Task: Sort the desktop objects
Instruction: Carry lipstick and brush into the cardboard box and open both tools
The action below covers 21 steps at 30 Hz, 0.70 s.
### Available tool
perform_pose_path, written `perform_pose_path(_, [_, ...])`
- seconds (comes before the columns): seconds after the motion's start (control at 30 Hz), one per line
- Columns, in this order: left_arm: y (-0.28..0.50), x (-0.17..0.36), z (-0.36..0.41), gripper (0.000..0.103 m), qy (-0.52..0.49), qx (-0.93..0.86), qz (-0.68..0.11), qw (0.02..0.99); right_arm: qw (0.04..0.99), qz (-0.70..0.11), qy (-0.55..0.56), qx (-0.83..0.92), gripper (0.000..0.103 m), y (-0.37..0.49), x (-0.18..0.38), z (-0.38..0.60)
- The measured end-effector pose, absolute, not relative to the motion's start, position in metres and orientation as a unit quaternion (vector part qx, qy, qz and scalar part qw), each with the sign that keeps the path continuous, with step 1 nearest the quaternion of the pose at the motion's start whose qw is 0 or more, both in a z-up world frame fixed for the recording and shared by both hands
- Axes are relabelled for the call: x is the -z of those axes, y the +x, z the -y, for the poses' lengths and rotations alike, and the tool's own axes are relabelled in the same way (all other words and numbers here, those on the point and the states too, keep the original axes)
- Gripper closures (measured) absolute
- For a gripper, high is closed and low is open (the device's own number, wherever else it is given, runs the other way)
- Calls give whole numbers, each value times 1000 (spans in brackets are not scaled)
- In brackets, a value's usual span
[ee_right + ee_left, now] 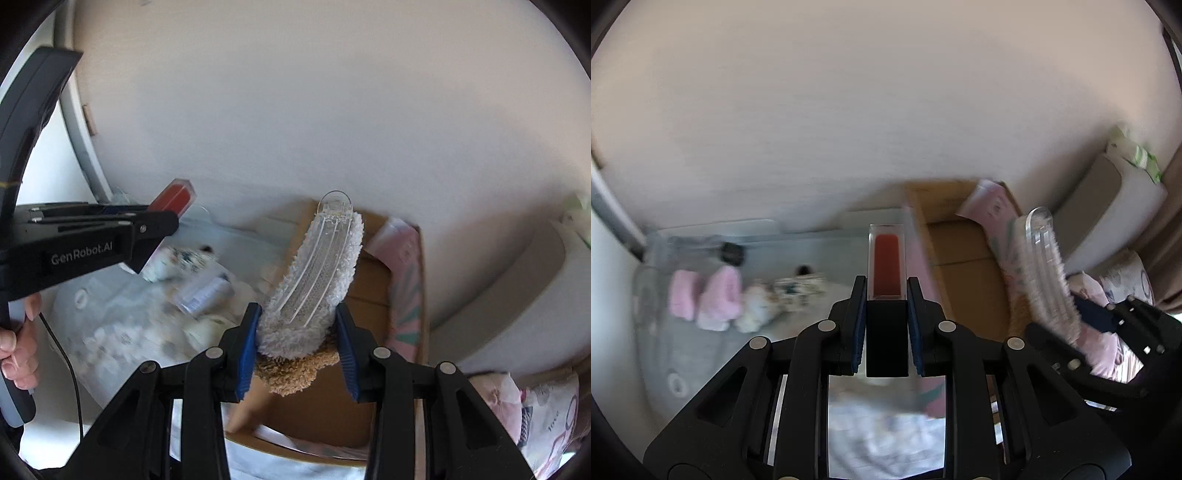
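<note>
My left gripper (pixel 886 295) is shut on a lip gloss tube (pixel 886 269) with a black cap and red fill, held upright in the air. It also shows in the right wrist view (pixel 173 195) at the left. My right gripper (pixel 297 332) is shut on a fluffy white hair clip (pixel 314 280) with a clear plastic spine and a tan plush part below. The clip also shows in the left wrist view (pixel 1045 266) at the right, above an open cardboard box (pixel 369 369).
A cardboard box (pixel 964 266) holds a pink patterned package (pixel 993 214). Pink and white plush items (pixel 716 299) and a floral pouch (pixel 799 288) lie on a clear bag at the left. A grey-white bin (pixel 535 295) stands at the right by the wall.
</note>
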State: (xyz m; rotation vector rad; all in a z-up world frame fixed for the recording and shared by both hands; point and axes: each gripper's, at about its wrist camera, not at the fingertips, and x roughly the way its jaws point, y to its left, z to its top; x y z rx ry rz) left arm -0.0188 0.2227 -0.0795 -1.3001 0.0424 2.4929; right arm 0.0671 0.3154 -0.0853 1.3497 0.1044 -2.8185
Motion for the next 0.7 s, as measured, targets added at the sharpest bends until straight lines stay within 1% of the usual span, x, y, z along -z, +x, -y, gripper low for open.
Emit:
perform_pose_path(0.17, [-30,106,-269,85,-473,-861,-31,185,12,-20,461,887,67,70,114,-341])
perform_pose_path(0.37, [-45,140,-305,85,-498,-844,-55,194,25,-6,498,867,67,61,153,-355])
perform_pose_path(0.5, [-51,158,-315,85,-511,-835,-60,196,31,-1,510,860,67,56,169,-362])
perform_pose_path(0.7, [-55,173,-323,85,-525,-825,-64,198,36,2,517,855,67,55,175,-378])
